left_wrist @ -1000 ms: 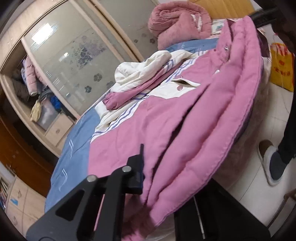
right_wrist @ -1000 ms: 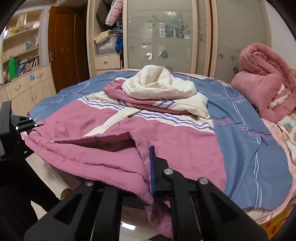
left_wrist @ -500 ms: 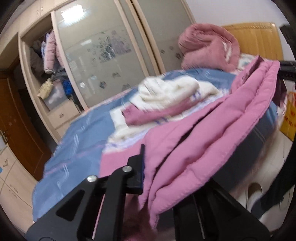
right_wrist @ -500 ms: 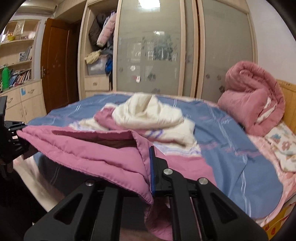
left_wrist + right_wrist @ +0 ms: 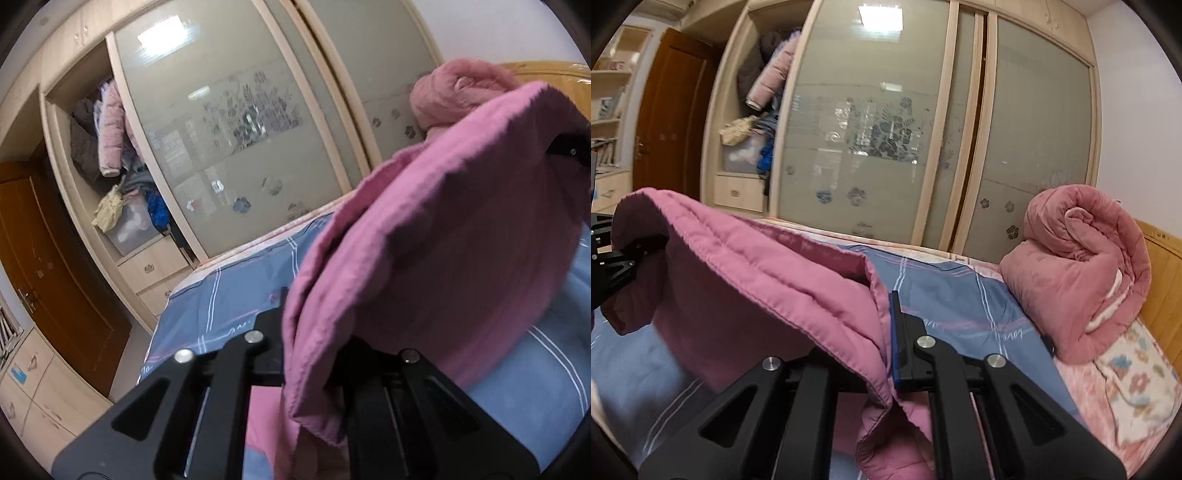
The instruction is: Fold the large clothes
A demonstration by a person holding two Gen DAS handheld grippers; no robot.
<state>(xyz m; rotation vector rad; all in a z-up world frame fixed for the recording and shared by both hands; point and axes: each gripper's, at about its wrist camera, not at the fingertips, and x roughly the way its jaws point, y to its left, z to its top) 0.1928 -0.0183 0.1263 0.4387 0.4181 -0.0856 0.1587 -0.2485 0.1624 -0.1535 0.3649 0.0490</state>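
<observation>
Bed [image 5: 960,295] w/ blue sheet, white and pink stripes, spreads ahead of and below right claw [image 5: 886,332]. Rolled pink quilt [image 5: 1082,266] lies on it, fwd-right of the claw, against the wooden headboard [image 5: 1160,273]. Floral pillow [image 5: 1134,384] just beside the quilt, nearer the claw's right side. Pink mattress edging shows along far side.

Bed [image 5: 960,310] under blue striped sheet, filling lower frame in both views. Rolled pink quilt [image 5: 1082,269] at 3 o'clock in right view, resting on sheet against wooden headboard [image 5: 1160,280]; floral pillow [image 5: 1137,380] just below it, at 4 o'clock. Wardrobe [image 5: 886,122] with frosted flower-print sliding doors at 12 o'clock. Its open bay at 10 o'clock holds hanging coats [image 5: 107,140], with drawers [image 5: 155,266] beneath. Brown door [image 5: 48,277] at 9 o'clock in left view.
</observation>
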